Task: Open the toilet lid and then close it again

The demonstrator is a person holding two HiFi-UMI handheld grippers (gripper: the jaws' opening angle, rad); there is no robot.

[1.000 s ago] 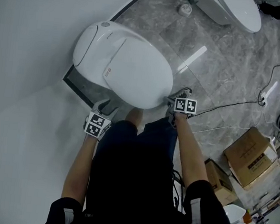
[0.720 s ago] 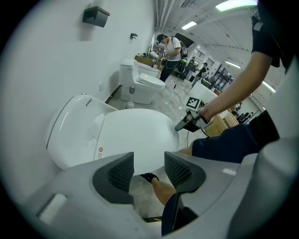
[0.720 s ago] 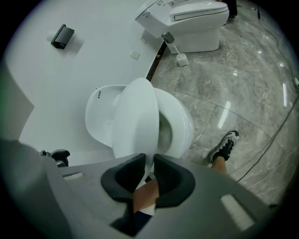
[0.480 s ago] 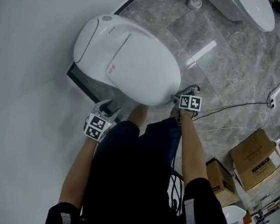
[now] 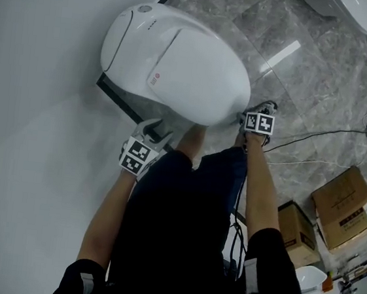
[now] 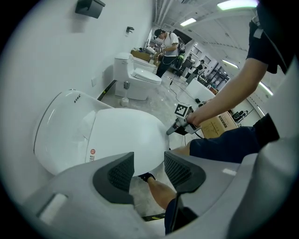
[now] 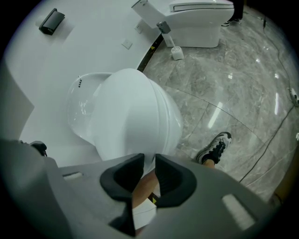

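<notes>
Standing over a white toilet (image 5: pixel 127 34) set against a white wall (image 5: pixel 30 106), the person holds 2 grippers at its front end. The toilet lid (image 5: pixel 192 71) lies flat over the seat, closed, with its rounded front nearest the person's legs.

The right gripper (image 5: pixel 247 119) sits at the lid's front right rim and points steeply down. In the right gripper view its jaws stand a narrow gap apart, having just been opening, and the lid's front edge shows in that gap at the tips, with the person's bare leg (image 7: pixel 142 184) lower down behind it. The pads do not visibly press on the edge, so the grip reads as released.

The left gripper (image 5: pixel 156 129) hovers just beside the lid's front left, not touching it. Its jaws are spread and empty. Through them the left gripper view shows only the lid's rim further off, a dark shoe (image 6: pixel 145 176) and bare floor.

Around the toilet lies a grey marble floor (image 5: pixel 310 72). A thin cable (image 5: pixel 317 133) trails across it, and 2 cardboard boxes (image 5: pixel 344 206) sit well apart to the right. A second toilet (image 7: pixel 196 16) stands further along the wall.
</notes>
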